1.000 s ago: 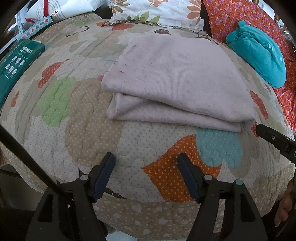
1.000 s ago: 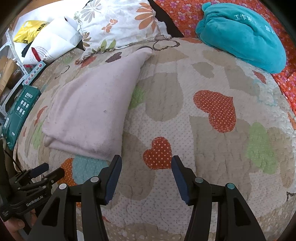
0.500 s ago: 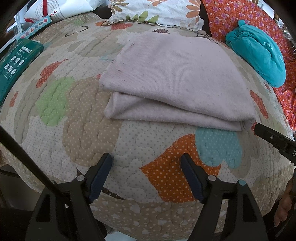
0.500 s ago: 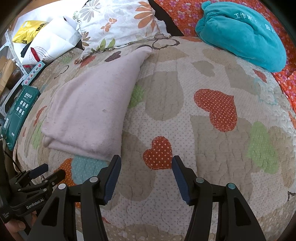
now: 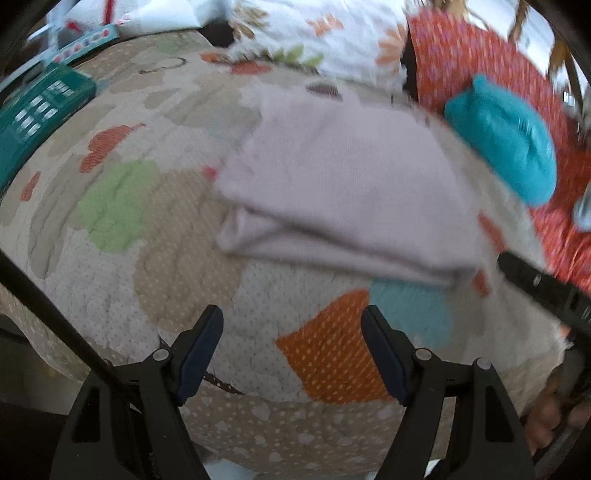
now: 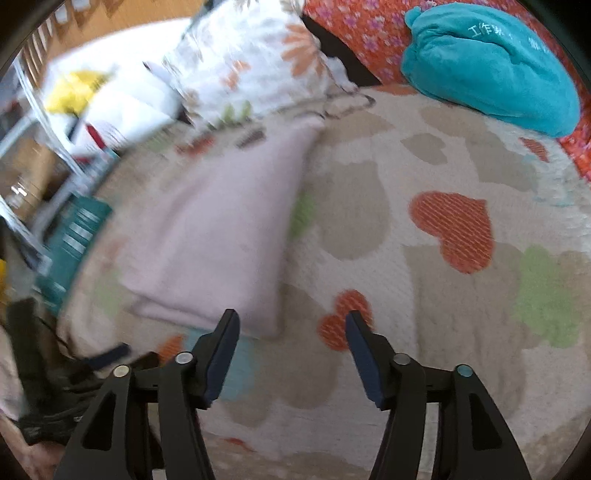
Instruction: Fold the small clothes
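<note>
I am looking down along both grippers at a quilt (image 5: 184,266) patterned with hearts. The folded pale pink garment (image 5: 343,184) lies flat on it, 2 layers visible at its near edge, with nothing gripping it.

Left gripper (image 5: 291,332): its 2 fingers (image 5: 199,347) are spread wide with only quilt between them, over an orange patch and short of the garment's near edge. I see no contact with the cloth.

Right gripper (image 6: 291,332): its fingers (image 6: 225,343) are spread wide, and the jaws have just been opening further; nothing sits between them but quilt. The garment's near right corner lies just ahead of the left finger, apart from it. In the left wrist view the right gripper's black tip (image 5: 532,280) shows at the right edge, just beside the garment's right corner.

Surroundings: a teal bundle (image 6: 487,66) rests at the far right on red floral fabric (image 6: 354,33), well apart from the garment. A floral pillow (image 6: 255,70) lies beyond the garment's far end. A teal box (image 5: 33,118) sits at the left edge of the quilt. Both views are blurred, the left side of the right wrist view most of all.
</note>
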A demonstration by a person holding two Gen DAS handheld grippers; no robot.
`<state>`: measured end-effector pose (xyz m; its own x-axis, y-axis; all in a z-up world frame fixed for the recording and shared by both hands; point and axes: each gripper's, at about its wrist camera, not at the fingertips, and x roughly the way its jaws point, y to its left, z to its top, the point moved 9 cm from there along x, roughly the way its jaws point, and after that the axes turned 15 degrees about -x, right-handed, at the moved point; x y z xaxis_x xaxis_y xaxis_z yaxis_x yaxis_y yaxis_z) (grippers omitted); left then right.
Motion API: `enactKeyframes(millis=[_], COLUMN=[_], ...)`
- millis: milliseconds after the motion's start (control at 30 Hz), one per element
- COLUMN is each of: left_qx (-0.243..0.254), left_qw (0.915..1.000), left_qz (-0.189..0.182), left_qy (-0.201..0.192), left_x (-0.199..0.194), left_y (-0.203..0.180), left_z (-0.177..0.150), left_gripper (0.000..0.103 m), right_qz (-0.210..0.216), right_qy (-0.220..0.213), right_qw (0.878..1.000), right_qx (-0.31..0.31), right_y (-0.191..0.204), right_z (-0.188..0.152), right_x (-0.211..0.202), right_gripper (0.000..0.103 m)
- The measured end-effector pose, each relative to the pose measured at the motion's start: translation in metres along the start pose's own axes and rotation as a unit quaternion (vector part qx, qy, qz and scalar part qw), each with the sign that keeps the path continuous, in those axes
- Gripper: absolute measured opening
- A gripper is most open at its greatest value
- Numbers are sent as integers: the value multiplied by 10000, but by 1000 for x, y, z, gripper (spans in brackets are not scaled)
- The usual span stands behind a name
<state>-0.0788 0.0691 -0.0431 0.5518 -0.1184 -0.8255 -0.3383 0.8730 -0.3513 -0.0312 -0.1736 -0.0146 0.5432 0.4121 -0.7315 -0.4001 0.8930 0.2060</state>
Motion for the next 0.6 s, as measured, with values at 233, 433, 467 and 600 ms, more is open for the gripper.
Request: enactKeyframes(millis=[233,433,467,600], left_qx=[-433,-709,-744,-725], left_qw=[9985,9971,9967,9965], left_qz=[-207,-187,-207,-183], left_qy=[-263,-222,-242,-364], left_x=[-14,-10,-11,-14], left_y=[11,21,23,22], left_z=[21,27,29,34], left_gripper=[76,76,76,76], right_qz=[901,1348,1458,1354], right_qy=[165,597,660,705], right_qw=[9938,9845,9810,9840], right_qx=[624,946,1095,919], right_y=[16,32,28,23], right_z=[27,17,15,13], right_x=[38,84,83,65], right_gripper=[72,28,22,18])
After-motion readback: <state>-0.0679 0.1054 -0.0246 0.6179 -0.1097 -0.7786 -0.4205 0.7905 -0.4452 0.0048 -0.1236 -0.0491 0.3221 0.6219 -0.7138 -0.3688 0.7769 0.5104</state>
